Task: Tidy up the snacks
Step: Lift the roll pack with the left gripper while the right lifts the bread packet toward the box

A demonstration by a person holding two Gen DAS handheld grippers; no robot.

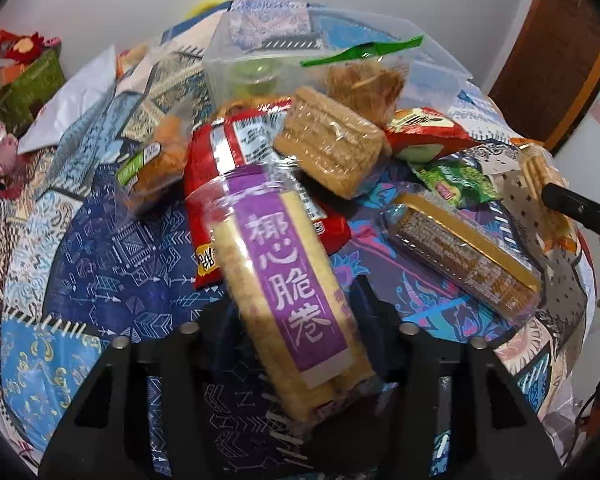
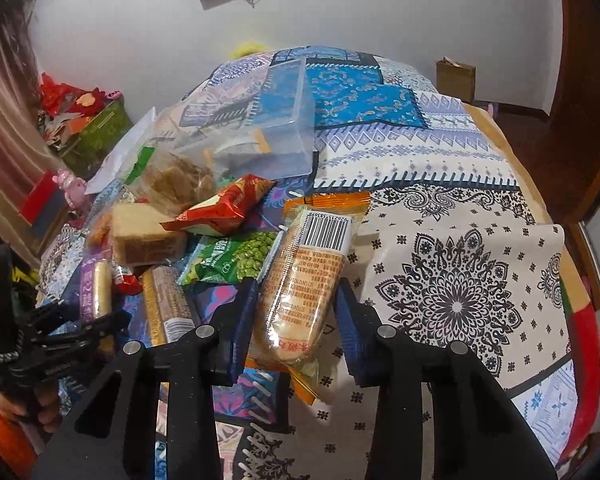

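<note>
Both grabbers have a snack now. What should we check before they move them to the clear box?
1. Left gripper has the purple-label egg roll pack between its fingers: ok, though its far end rests on the red snack bag.
2. Right gripper is closed on the orange-ended cracker pack: ok.
3. Clear plastic box has room inside: ok, it looks mostly empty.
4. Box is upright: not ok, it lies tipped with its opening toward the snacks.
5. Path to the box is clear: not ok, the wafer block and green pea bag lie between.
6. Grips are firm enough to lift: cannot tell.
</note>
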